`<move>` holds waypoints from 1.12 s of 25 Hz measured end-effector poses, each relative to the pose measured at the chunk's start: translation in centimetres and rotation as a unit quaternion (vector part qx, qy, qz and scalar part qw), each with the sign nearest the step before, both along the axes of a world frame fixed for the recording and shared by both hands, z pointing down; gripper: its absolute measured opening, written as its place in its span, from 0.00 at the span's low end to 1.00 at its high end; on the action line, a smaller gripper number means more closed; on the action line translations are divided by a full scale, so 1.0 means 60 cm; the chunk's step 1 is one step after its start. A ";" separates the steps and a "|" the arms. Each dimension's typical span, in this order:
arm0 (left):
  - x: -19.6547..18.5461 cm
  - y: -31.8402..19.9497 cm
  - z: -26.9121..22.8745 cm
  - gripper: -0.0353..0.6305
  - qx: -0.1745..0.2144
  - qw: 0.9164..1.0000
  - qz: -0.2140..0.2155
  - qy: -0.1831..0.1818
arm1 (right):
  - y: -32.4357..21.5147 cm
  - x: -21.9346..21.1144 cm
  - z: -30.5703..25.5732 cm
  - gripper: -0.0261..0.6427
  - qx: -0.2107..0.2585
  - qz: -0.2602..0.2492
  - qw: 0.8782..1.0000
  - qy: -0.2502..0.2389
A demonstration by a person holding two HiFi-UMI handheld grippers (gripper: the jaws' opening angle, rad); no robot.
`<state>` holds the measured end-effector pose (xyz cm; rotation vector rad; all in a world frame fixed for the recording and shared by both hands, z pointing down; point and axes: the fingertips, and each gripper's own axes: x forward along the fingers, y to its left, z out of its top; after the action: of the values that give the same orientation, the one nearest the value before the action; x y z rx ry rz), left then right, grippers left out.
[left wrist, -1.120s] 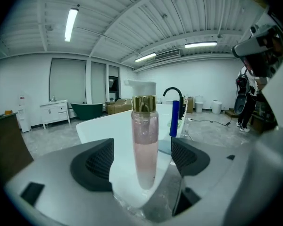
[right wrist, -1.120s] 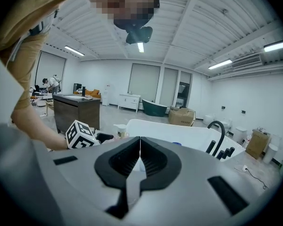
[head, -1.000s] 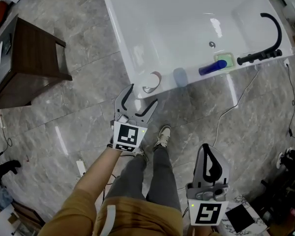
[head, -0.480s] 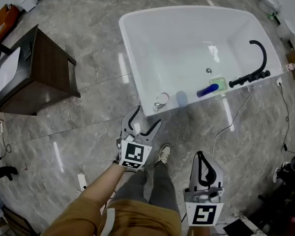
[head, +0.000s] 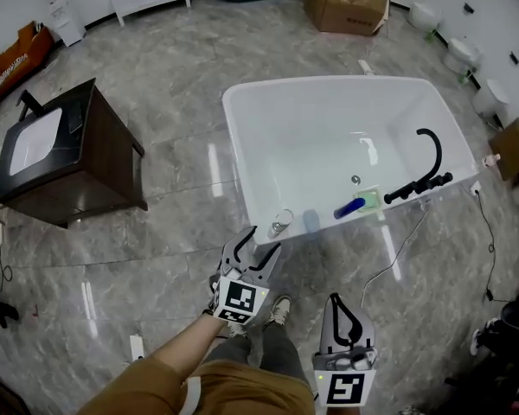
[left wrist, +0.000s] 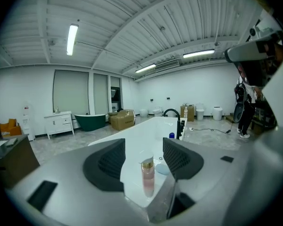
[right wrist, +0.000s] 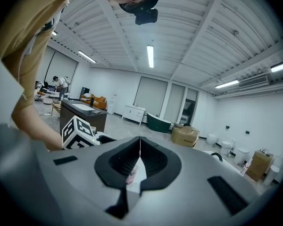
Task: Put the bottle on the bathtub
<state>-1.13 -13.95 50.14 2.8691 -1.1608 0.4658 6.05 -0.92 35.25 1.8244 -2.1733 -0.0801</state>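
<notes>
Since the small pink bottle with a gold cap (head: 281, 223) already stands upright on the white bathtub's near rim (head: 235, 145), the left gripper (head: 265, 239), jaws apart and just narrowing on nothing, and the right gripper (head: 337, 301), jaws together, should back off without brushing it.

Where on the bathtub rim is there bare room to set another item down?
On the bathtub, the far rim and the left end rim are bare throughout. The near rim is crowded: the bottle, a pale round pad, a blue bottle on a green tray, then the black faucet.
</notes>
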 end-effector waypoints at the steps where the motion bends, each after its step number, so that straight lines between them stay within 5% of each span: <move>1: 0.000 0.007 -0.009 0.43 -0.001 1.000 0.002 0.002 | 0.003 -0.004 -0.007 0.05 0.002 -0.003 1.000 0.000; 18: -0.033 0.000 -0.142 0.15 0.045 0.998 -0.032 0.017 | -0.035 -0.049 -0.105 0.05 0.038 -0.076 0.996 0.028; 28: -0.008 -0.009 -0.221 0.06 0.060 0.997 -0.033 0.042 | -0.049 0.021 -0.131 0.05 0.039 -0.066 0.995 0.057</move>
<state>-1.61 -14.46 36.91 2.9064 -1.3077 0.2810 7.32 -3.89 27.38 1.6713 -2.2363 -0.2938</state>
